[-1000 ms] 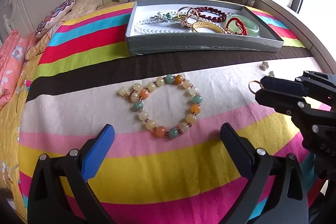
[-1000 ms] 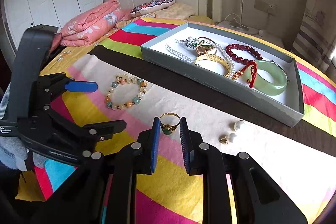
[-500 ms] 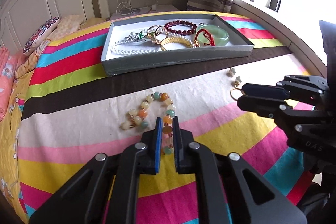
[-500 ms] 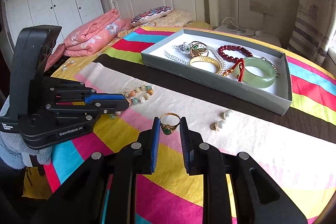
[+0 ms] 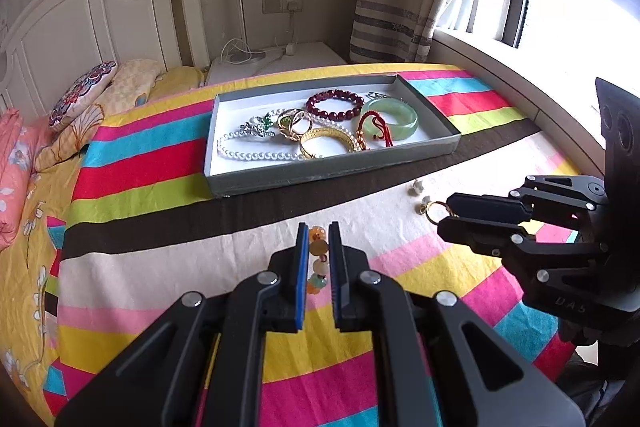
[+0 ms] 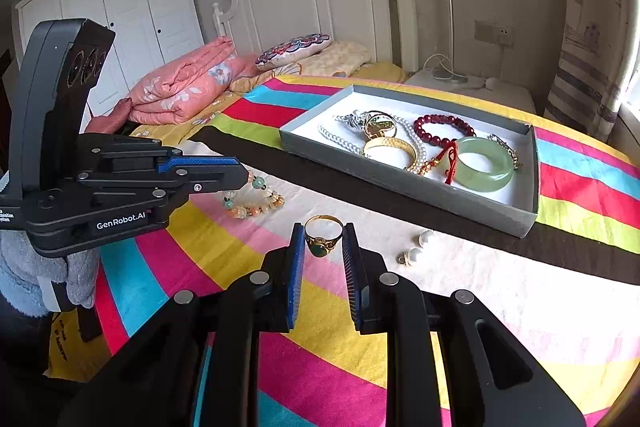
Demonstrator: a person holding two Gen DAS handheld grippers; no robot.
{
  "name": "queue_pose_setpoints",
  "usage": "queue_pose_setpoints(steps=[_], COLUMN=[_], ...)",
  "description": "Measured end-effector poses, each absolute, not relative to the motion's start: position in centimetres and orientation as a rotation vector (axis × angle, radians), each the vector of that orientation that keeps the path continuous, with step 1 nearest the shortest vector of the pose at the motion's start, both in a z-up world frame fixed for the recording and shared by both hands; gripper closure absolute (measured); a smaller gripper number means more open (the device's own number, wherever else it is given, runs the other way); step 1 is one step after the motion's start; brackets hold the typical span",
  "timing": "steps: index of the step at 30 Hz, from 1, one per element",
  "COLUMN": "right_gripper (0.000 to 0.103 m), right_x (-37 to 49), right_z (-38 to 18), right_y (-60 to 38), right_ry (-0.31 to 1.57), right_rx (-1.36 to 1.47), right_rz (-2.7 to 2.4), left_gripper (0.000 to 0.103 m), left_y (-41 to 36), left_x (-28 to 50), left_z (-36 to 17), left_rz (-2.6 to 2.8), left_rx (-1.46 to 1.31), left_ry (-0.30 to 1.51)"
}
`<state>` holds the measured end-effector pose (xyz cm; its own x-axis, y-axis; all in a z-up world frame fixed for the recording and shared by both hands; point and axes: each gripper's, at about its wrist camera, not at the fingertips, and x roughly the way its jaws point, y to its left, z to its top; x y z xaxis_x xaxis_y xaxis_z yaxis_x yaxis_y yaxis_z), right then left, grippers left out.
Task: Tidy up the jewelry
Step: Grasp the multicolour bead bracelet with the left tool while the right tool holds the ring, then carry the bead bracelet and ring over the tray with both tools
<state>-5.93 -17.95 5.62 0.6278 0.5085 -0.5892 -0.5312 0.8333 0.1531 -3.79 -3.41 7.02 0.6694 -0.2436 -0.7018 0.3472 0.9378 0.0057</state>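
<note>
Two handheld black grippers w/ blue-padded jaws work over a bed covered in a bright multicolour striped sheet (image 5: 132, 163).

Left gripper (image 5: 319, 241): jaws clamped on a bracelet of pale yellow, orange & green round beads (image 6: 256, 201). In the left wrist view a few beads show pinched between the pads; in the right wrist view the rest of the loop hangs from the jaw tips, its lower part at or just above the cream stripe of the sheet, can't tell whether it touches.

Right gripper (image 6: 323, 241): jaws clamped on a gold ring w/ a dark green stone (image 6: 322, 237), held upright at the tips, stone toward the camera.

Two white pearl earrings w/ small gold fittings (image 6: 418, 247) lie on the cream stripe, just right of the ring, near the tray's front wall.

Farther back sits a shallow grey rectangular tray w/ white lining (image 6: 404, 193). Inside it: a white pearl necklace (image 5: 256, 155), a silver & green brooch-like piece (image 5: 258, 127), a gold bangle (image 5: 324, 145), a dark red bead bracelet (image 5: 334, 105), a pale green jade bangle (image 6: 484, 165) w/ a red cord tassel (image 6: 451, 163) lying against it.

Beyond the tray: white headboard (image 6: 304, 3), a folded pink floral quilt (image 6: 188, 83) & an embroidered pillow (image 6: 294, 49).
</note>
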Motion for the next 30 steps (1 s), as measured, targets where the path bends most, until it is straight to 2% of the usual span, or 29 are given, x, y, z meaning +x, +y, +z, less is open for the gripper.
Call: queue_pose_setpoints(steps=[15,30], right_gripper=[0.083,0.083], right_x=[-4.5,1.8], right_z=[8.2,7.4], right_y=[-18.3,-20.1], right_ry=[0.607,0.665], right_rx=[-0.052,0.003], right_rz=[0.568,0.504], left_gripper=[0.094,0.094], left_y=[-5.7,-6.8], left_x=[-2.6,3.7], left_z=[11.2,14.1], left_rz=[-0.358,-0.332], left_rx=[0.21,0.243], left_ry=[0.709,0.69])
